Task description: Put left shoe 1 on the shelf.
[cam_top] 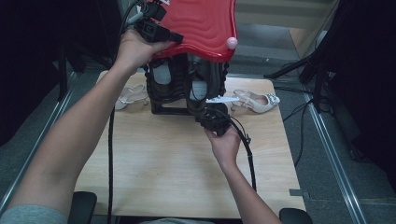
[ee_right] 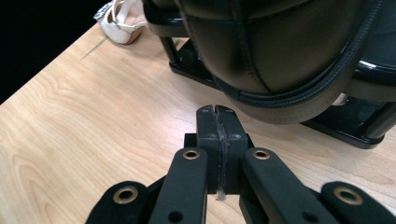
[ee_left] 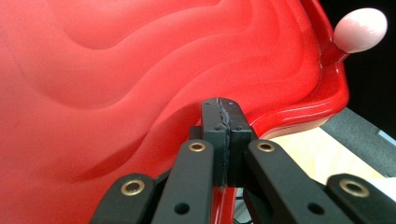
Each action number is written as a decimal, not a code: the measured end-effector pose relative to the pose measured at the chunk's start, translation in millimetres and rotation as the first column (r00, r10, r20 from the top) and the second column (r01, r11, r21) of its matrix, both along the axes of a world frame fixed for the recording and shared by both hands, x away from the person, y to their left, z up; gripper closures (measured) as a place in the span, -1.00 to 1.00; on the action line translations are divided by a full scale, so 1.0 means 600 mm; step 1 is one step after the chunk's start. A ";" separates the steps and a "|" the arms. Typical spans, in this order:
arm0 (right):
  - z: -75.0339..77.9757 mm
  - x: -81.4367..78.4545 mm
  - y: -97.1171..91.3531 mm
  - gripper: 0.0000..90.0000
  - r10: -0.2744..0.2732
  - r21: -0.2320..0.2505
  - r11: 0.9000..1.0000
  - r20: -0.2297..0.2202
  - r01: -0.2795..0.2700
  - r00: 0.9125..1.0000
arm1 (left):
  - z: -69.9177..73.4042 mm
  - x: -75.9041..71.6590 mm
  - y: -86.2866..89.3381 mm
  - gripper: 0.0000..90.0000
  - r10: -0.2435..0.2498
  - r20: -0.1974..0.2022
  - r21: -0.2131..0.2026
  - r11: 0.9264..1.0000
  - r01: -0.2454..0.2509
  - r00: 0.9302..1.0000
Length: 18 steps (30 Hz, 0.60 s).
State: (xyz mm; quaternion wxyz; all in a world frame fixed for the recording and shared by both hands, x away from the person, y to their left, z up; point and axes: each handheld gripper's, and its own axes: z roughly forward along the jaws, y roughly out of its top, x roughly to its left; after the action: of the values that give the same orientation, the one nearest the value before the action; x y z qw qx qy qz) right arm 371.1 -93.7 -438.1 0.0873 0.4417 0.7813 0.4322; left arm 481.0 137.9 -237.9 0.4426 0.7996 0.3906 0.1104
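While the glossy red wavy plastic lid (cam_top: 201, 23), raised at the far left, hides the black shoe rack's (cam_top: 184, 86) top, left gripper (cam_top: 156, 30) fingers pinch its edge; right gripper (cam_top: 212, 117) fingers press together, empty, above the desk (cam_top: 163, 163).

On your wooden table (cam_top: 163, 158) two white heeled sandals lie at the far edge: one sandal (cam_top: 130, 95) at far left, the other, with a jewelled toe strap (cam_top: 259, 100), at far right. Grey floor rails (cam_top: 334, 149) run along both sides of the table.
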 end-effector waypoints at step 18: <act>0.000 0.013 0.001 1.00 -0.055 0.047 0.997 -0.010 0.055 0.998 | -0.004 -0.003 0.006 1.00 0.001 0.007 -0.011 1.000 -0.001 1.000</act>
State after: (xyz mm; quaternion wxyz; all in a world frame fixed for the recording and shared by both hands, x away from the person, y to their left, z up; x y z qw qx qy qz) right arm 378.8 -92.9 -438.2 0.0854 0.4668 0.7587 0.4463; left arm 479.3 141.4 -240.0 0.4485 0.7966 0.3898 0.1113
